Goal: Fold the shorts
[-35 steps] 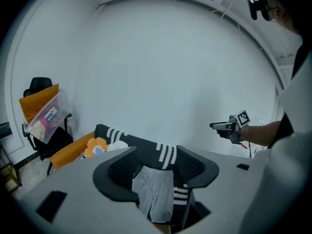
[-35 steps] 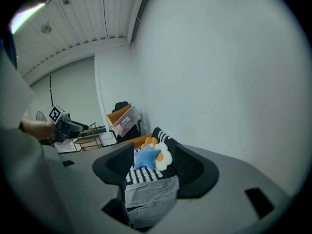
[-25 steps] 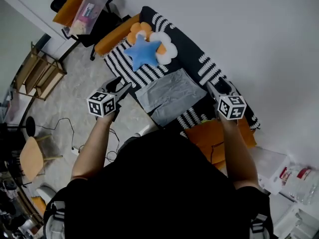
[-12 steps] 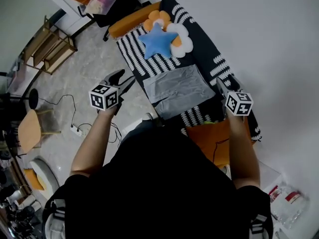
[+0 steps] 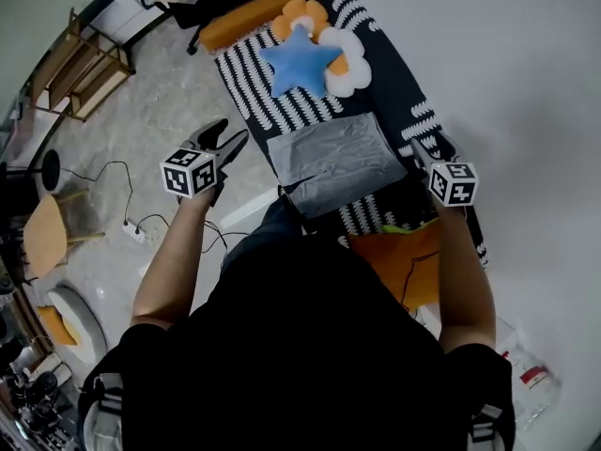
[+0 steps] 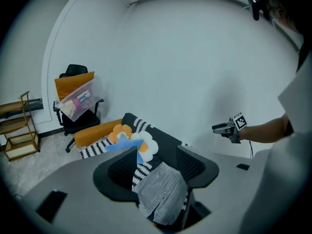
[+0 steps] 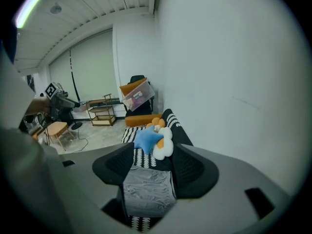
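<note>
On the striped couch (image 5: 252, 101), grey shorts (image 5: 333, 163) lie spread flat, ready for folding. The left hand-held gripper (image 5: 230, 134) and right hand-held gripper (image 5: 419, 149) hover off either side, jaws wide and empty, seemingly placed to take opposite edges.

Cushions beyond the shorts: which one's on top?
The blue star cushion: it lies over both the white flower cushion and the orange flower cushion.
</note>
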Demonstrator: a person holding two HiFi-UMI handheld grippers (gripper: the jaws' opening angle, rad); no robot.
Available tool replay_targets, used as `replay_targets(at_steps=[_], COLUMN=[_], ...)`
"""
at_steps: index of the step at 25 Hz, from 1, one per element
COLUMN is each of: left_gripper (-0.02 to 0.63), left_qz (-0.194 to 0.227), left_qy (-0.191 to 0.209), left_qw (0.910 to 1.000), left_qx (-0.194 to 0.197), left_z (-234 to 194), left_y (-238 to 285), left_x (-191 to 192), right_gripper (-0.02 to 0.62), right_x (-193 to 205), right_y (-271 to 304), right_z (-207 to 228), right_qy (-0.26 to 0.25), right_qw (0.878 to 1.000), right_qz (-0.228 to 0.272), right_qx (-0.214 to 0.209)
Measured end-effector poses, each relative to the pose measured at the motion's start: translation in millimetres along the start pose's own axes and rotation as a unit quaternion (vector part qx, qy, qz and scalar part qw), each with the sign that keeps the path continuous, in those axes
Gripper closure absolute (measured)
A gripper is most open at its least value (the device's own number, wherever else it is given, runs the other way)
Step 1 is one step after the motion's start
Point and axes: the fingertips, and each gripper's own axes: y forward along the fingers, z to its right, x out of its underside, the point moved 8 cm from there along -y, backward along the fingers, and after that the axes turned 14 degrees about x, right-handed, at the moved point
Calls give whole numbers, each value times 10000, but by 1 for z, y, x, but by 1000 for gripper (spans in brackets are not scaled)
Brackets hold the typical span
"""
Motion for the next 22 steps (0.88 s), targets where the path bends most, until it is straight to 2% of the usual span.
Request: replay_targets(at_steps=[5,10,17,22], left_gripper=[336,336,337,337], left_qz=[-48,-289,-813,-1182], left_qy=[-201,-187,-176,-189], left_qw=[9998,9994,9963,9919], left_qx=[39,61,214,418], left_z=[-47,-85,-131,-160], left_y=[19,35,66,98], left_x=[5,17,45,69], right_gripper=[325,325,325,325], right_x=[-7,-3,-2,16], right_y=[45,94,159,213], right_z=[-1,-10,-28,-42], right_qy=[-74,-202,-766,-1365], right_qw=[9995,9978,9919,9799], right_qz=[-315,-619,-951,-1325], right_qx=[-17,-121,-337,-593])
